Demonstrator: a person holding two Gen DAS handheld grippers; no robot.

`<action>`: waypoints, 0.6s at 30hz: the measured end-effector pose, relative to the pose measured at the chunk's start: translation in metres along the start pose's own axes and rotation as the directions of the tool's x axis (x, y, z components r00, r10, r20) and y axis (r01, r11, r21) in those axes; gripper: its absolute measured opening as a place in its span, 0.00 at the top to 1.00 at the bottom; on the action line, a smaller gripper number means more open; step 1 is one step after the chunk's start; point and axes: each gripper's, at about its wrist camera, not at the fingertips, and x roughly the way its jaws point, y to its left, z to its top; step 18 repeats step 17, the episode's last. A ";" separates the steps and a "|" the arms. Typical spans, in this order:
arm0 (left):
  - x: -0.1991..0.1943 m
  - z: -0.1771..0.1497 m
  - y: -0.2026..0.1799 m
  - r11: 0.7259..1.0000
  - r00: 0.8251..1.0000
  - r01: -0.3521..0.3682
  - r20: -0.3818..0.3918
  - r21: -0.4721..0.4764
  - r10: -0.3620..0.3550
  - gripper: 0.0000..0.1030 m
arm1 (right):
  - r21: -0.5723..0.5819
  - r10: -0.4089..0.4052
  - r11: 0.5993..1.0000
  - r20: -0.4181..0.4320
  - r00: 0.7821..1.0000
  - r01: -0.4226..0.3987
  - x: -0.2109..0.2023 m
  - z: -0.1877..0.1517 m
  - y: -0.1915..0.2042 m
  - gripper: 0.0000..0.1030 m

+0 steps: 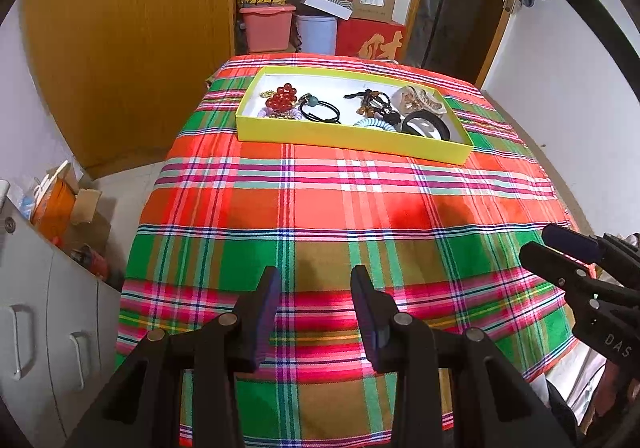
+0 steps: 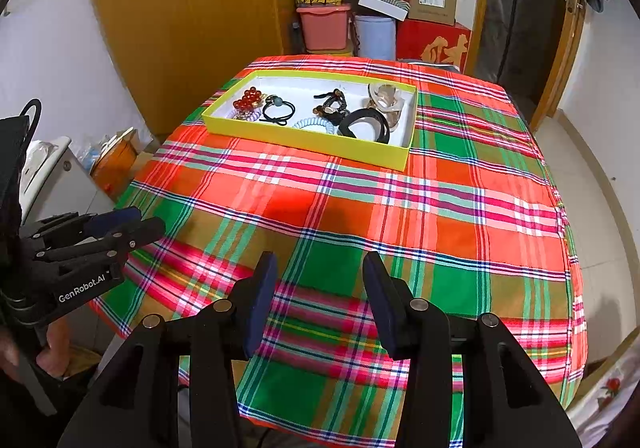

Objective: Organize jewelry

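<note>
Left gripper (image 1: 315, 280) fingers apart, right gripper (image 2: 320, 266) likewise, yellow tray (image 2: 304, 138) beyond

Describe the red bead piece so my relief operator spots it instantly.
On the plaid tablecloth sits a shallow yellow tray. Look in its far-left end: the red bead cluster lies there, the only bright red, round-beaded item, beside a black hair tie.

Both tools are matte black plastic. The left gripper (image 1: 316, 280) has two flat fingers faced with dark navy pads (image 1: 269, 314) and round silver pivot screws along its linkage arms. The right gripper (image 2: 320, 268) is built the same; seen from the side it bears white "DAS" lettering. The left one's side reads "GenRobot.AI" in white. Bare fingers (image 2: 52, 344) show below it.
</note>
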 end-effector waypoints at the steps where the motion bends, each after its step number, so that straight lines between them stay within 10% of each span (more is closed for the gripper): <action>1: 0.000 0.000 -0.001 1.000 1.000 -0.009 0.006 0.006 0.009 0.64 | -0.001 -0.001 1.000 0.000 1.000 0.001 0.000 0.000 0.000 0.56; 18: 0.007 0.003 -0.001 1.000 1.000 -0.012 0.015 0.009 0.012 0.64 | 0.004 -0.008 1.000 -0.016 1.000 0.008 0.009 0.001 -0.004 0.56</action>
